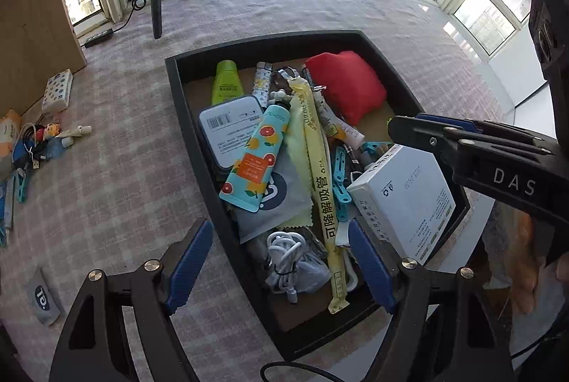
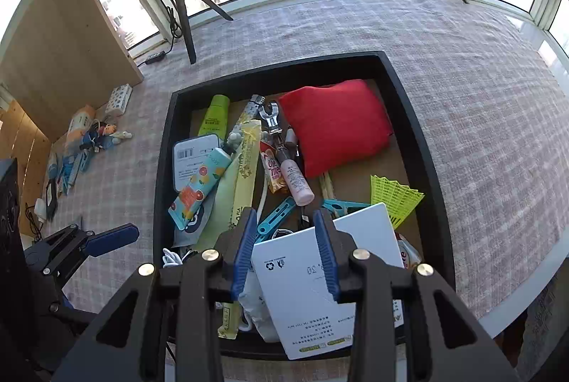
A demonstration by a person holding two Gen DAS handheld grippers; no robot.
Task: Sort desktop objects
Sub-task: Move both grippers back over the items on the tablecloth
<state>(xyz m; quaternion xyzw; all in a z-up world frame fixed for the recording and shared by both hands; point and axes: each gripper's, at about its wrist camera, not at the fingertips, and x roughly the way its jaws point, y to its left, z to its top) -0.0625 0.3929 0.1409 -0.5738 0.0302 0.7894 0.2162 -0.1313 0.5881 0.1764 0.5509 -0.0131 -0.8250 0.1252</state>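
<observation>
My right gripper (image 2: 284, 247) was clamped on the white box (image 2: 313, 293) tilted above the near end of the black tray (image 2: 161, 168), seemingly to sort it out, while my left gripper (image 1: 281, 261) hung open and empty.

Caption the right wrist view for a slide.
Right gripper clamps a white box above a cluttered black tray.
</observation>
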